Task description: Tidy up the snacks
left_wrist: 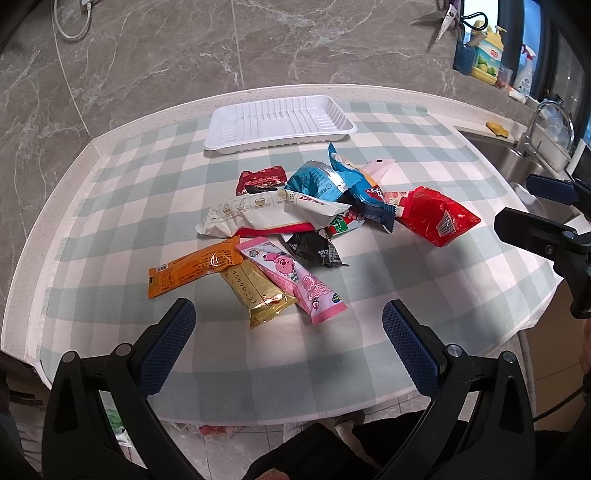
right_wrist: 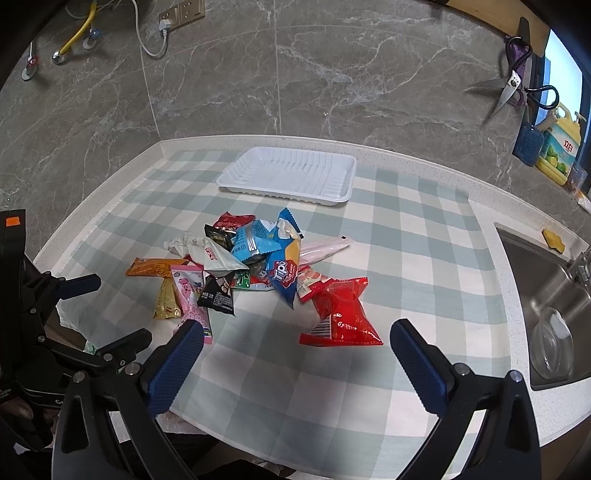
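Observation:
A pile of snack packets (left_wrist: 317,206) lies mid-table on a checked cloth. Among them are an orange bar (left_wrist: 192,269), a gold bar (left_wrist: 258,295), a pink stick (left_wrist: 295,280), a white pack (left_wrist: 266,214), a blue bag (right_wrist: 282,273) and a red bag (left_wrist: 436,216) (right_wrist: 341,315). An empty white tray (left_wrist: 279,123) (right_wrist: 291,175) stands behind the pile. My left gripper (left_wrist: 288,317) is open and empty, just short of the gold and pink bars. My right gripper (right_wrist: 295,338) is open and empty, just short of the red bag; it also shows in the left wrist view (left_wrist: 532,218).
A steel sink (right_wrist: 546,302) with a glass bowl (right_wrist: 552,341) lies right of the cloth, a faucet (left_wrist: 535,125) behind it. Scissors (right_wrist: 508,88), bottles (left_wrist: 487,55) and a yellow sponge (right_wrist: 553,240) sit at the far right. A marble wall with a socket (right_wrist: 181,13) stands behind.

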`<state>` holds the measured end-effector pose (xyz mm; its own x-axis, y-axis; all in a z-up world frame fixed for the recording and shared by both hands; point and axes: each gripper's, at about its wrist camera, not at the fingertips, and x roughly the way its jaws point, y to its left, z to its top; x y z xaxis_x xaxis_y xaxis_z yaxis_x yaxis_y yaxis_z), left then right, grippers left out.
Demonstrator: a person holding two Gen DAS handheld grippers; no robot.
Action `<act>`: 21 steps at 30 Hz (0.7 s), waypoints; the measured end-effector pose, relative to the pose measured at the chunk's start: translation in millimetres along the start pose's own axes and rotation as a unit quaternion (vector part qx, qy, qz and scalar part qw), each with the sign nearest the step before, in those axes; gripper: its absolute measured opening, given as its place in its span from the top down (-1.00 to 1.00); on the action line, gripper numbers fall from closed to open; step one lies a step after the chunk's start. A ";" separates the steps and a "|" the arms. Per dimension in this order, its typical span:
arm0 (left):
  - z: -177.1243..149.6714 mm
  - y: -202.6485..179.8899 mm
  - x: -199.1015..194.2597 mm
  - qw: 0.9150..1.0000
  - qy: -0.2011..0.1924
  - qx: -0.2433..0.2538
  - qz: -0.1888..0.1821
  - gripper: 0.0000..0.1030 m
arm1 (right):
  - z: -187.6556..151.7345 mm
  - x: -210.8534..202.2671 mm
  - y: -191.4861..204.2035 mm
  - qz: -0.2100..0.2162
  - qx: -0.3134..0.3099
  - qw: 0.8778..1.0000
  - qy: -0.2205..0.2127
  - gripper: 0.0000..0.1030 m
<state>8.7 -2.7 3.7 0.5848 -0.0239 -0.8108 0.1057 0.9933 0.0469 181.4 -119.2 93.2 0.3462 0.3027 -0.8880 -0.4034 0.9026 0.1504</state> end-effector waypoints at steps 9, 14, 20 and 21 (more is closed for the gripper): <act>0.2 1.9 5.8 1.000 0.003 -0.002 0.004 -0.99 | -1.4 4.8 2.9 0.005 -0.003 1.000 0.005 -1.00; -2.1 4.7 4.5 1.000 -0.001 0.004 0.012 -0.99 | -2.2 16.5 7.1 0.019 0.003 1.000 0.016 -1.00; -3.6 8.8 6.2 1.000 0.000 0.006 0.020 -0.99 | -1.2 22.5 5.9 0.022 0.007 0.999 0.027 -1.00; -4.0 9.6 7.2 1.000 0.000 0.008 0.024 -0.99 | -1.0 24.1 5.8 0.022 0.006 0.999 0.030 -1.00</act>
<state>10.7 7.2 -4.0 0.5893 0.0229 -0.8076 0.0907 0.9914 0.0943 186.5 -107.0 72.2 0.2778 0.3229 -0.9047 -0.4064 0.8929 0.1939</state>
